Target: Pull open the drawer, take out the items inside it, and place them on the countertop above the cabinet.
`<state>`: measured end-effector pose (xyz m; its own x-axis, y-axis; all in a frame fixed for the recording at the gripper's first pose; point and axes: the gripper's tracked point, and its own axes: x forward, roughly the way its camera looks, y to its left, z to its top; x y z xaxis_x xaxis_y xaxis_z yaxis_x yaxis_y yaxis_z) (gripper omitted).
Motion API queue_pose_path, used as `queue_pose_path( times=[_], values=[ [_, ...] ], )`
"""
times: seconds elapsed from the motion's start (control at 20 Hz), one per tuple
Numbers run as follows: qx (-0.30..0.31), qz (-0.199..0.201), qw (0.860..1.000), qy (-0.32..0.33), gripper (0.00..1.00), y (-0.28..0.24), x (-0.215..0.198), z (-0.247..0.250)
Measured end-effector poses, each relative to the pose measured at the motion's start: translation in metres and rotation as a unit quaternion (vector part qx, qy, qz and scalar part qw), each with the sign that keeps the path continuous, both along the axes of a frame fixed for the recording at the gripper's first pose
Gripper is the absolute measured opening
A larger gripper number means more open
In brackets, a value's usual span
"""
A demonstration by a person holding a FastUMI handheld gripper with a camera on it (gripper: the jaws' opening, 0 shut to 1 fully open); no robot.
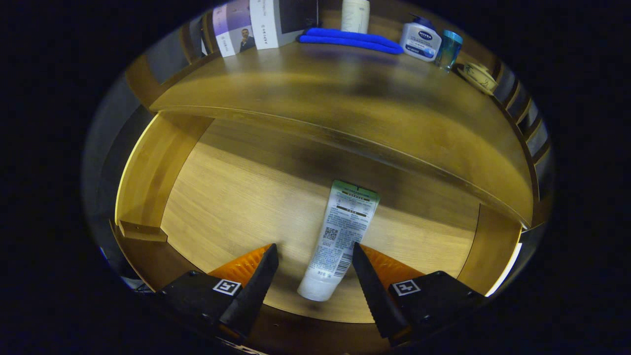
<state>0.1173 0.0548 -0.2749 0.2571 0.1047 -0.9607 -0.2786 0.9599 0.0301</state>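
The wooden drawer (153, 162) stands pulled open below the countertop (345, 103). A white squeeze tube (340, 236) with a green crimped end lies flat on the drawer floor, cap end toward me. My gripper (315, 254) hovers over the drawer, open, with the tube's lower half lying between the two fingers. The right finger (367, 276) is very close to the tube's side; the left finger (259, 281) stands apart from it. Whether either finger touches the tube is unclear.
On the countertop's far side lie a folded blue cloth (350, 40), a white cream bottle (420, 40), a blue-green cup (448, 48), a pale tall bottle (355, 15), white boxes (261, 24) and a small dish (477, 76). Drawer walls rise left and right (493, 246).
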Motion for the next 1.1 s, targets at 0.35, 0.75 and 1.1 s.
queue_pose_path(
  times=[0.35,0.75,1.1],
  values=[
    [-0.024,-0.014,0.999,0.024,0.77,-0.013,0.006,-0.007],
    [-0.004,0.013,0.999,0.029,0.40,-0.002,-0.001,-0.008],
    [0.002,0.057,0.998,-0.004,0.35,0.001,-0.009,0.008]
  ],
)
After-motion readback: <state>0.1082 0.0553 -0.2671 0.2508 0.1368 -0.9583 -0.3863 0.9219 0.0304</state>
